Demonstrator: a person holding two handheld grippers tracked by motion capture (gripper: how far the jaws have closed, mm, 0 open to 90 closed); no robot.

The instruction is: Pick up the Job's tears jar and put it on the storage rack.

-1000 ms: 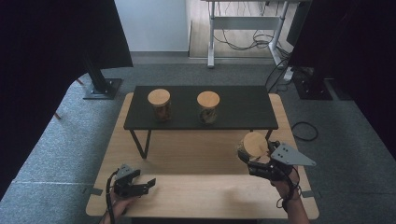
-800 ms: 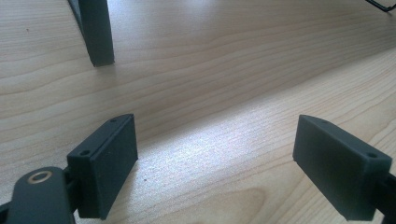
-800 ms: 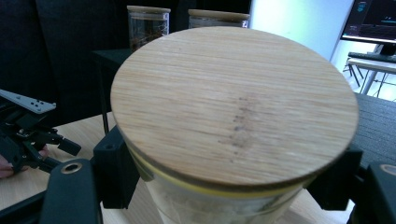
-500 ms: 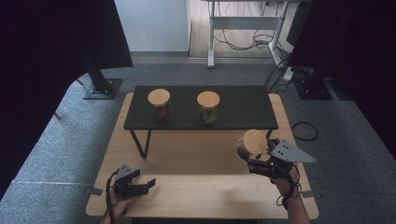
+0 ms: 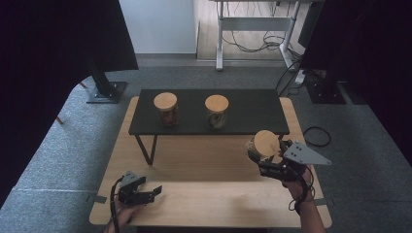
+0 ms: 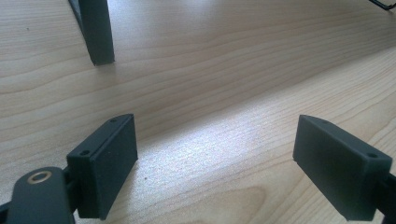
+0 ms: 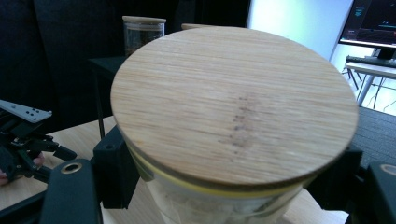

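Note:
A glass jar with a round bamboo lid is clamped between the jaws of my right gripper, in front of the right end of the black low shelf. In the right gripper view that lid looms close, and the right gripper is shut on the jar's glass body just under it. Two similar jars stand on the shelf. At the front left of the wooden table, my left gripper lies low, open, with nothing between its pads.
A shelf leg stands on the table ahead of the left gripper. Grey carpet surrounds the table. Black curtains hang at both sides, and a desk frame with cables stands at the back.
The right gripper has shifted the held jar only slightly. The left gripper has stayed where it was.

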